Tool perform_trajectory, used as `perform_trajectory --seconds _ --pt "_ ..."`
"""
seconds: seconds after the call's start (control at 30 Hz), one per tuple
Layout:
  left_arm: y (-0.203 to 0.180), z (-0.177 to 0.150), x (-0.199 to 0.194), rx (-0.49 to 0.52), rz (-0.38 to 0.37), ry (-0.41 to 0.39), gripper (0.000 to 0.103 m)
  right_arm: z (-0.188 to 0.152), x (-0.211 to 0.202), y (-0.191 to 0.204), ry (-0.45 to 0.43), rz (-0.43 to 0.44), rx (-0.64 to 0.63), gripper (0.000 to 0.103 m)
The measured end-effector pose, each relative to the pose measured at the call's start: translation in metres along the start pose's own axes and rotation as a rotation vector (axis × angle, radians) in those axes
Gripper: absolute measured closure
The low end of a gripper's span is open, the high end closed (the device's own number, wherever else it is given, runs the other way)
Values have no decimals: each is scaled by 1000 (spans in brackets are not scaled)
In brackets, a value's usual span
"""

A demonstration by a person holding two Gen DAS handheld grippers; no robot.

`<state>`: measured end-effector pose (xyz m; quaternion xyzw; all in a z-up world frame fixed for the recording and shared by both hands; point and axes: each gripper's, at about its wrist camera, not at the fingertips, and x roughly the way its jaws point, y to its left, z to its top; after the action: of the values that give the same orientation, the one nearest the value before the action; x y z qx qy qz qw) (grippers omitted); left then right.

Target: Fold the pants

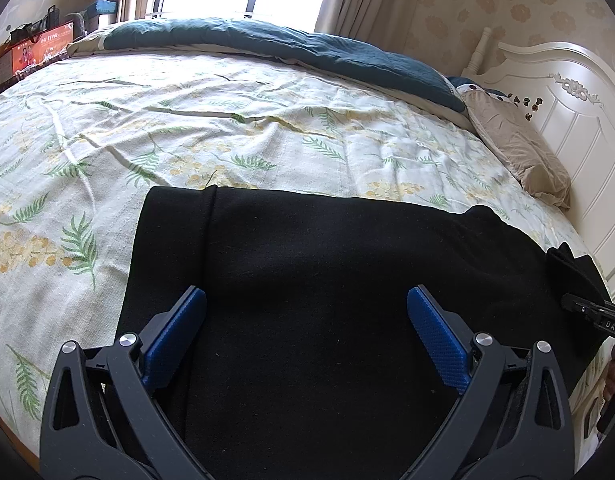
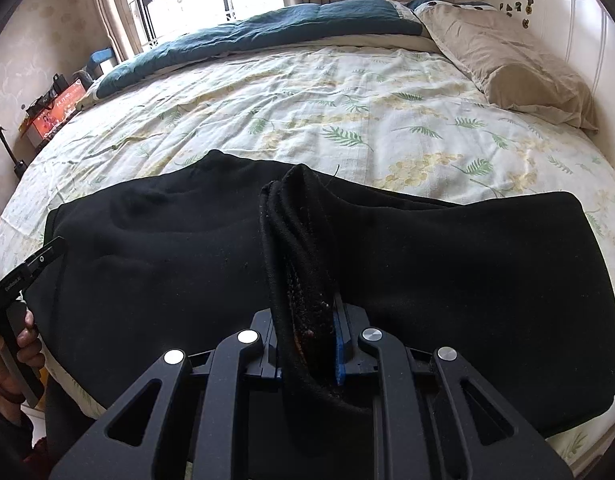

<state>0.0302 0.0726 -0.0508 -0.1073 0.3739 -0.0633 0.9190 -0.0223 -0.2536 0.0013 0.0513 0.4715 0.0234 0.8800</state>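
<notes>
The black pants (image 1: 327,280) are lying across the near part of the bed (image 1: 227,120), close to its front edge, with their long axis running from left to right. Beyond them the flowered sheet is lying bare up to the blue quilt (image 1: 307,46) and the beige pillow (image 2: 507,64), so much room is staying open there. The left tongs (image 1: 306,312) are pointing down over the cloth, jaws wide apart, gripping nothing. The right tongs (image 2: 307,340) are tilting more steeply down and are clamping together on a thick bunched fold of the pants, which is standing up between the blue pads. In the right wrist view, a hand (image 2: 11,348) is holding the left handle at the left border.
</notes>
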Motion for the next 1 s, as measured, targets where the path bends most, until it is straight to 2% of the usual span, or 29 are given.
perform_trajectory --seconds 0.23,0.4,0.47,0.63,0.7,0.77,0.8,0.87,1.0 --pt "0 0 0 1 0 0 3 0 4 17 7 6 -21 85" --pt "-1 0 0 2 0 -1 3 -2 5 20 7 20 -11 79" --pt "-1 -1 -1 3 2 -1 3 -3 4 19 7 52 13 71" --pt "-2 0 0 4 2 -2 3 -9 -2 28 -5 122 46 61" --pt "-2 0 0 5 3 -2 3 -13 -4 35 -6 183 64 55" --pt "-2 0 0 7 4 -2 3 -18 -7 43 -15 205 62 43" --pt "-3 0 0 9 6 -2 3 -20 -8 48 -25 211 48 40" --pt "-3 1 1 13 8 -2 3 -24 -13 52 -47 223 37 39" --pt "-3 1 0 20 1 3 3 -25 -48 30 -117 363 93 39"
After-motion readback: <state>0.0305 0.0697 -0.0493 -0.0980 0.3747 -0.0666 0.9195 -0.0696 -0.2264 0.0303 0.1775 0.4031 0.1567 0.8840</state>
